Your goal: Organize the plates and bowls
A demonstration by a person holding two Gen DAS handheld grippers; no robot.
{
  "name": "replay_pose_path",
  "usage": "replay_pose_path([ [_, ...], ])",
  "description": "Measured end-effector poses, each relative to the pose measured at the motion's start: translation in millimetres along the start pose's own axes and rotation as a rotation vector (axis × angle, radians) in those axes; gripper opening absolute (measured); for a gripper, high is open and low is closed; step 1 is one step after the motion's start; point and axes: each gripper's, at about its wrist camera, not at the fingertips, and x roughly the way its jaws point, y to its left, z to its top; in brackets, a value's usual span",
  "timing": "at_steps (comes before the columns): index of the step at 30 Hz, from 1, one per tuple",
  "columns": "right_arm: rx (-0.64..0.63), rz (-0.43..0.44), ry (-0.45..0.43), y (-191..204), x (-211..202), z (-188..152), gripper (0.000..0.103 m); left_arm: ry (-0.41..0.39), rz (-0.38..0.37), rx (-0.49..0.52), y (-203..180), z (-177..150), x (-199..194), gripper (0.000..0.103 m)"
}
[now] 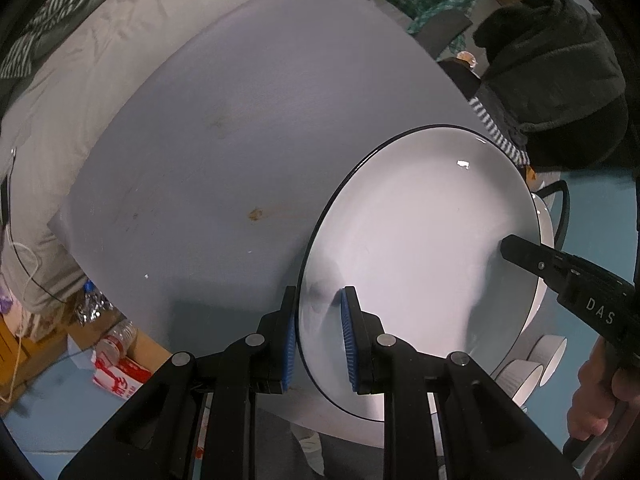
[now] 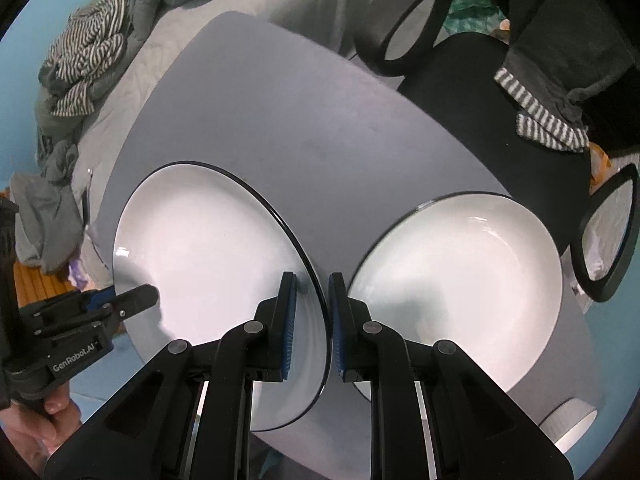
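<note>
The left gripper (image 1: 320, 336) has its blue-padded fingers (image 1: 349, 344) closed on the near rim of a white plate with a thin black edge (image 1: 420, 264), one finger above the rim and one beneath it. The right gripper (image 2: 313, 326) pinches the opposite rim of the same plate (image 2: 208, 264) in the same way, so the plate hangs between the two tools, tilted and lifted clear of the grey surface (image 1: 240, 140). In the left wrist view the right gripper's black finger (image 1: 520, 250) reaches in over the plate's far edge, with a hand (image 1: 596, 392) on its handle. In the right wrist view the left gripper (image 2: 136, 300) shows at the plate's left edge, a hand (image 2: 36, 428) below it. Just to the right of the held plate a second white plate (image 2: 472, 280) lies on the surface. Small white bowls (image 1: 532, 364) stand beyond the held plate's lower edge in the left view. Striped and grey clothes (image 2: 88, 52) lie piled beyond the surface, and a black chair (image 2: 472, 92) stands beside it.
</note>
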Motion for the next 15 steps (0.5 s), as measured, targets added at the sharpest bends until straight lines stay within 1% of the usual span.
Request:
replay_pose_path([
  [6,0.038,0.005,-0.027,-16,-15,-6,0.016,-0.004,-0.007,0.040,-25,3,-3,0.020],
  [15,0.121,0.017,-0.050,-55,-31,-22,0.016,0.000,0.006,0.136,-65,4,-1,0.020],
])
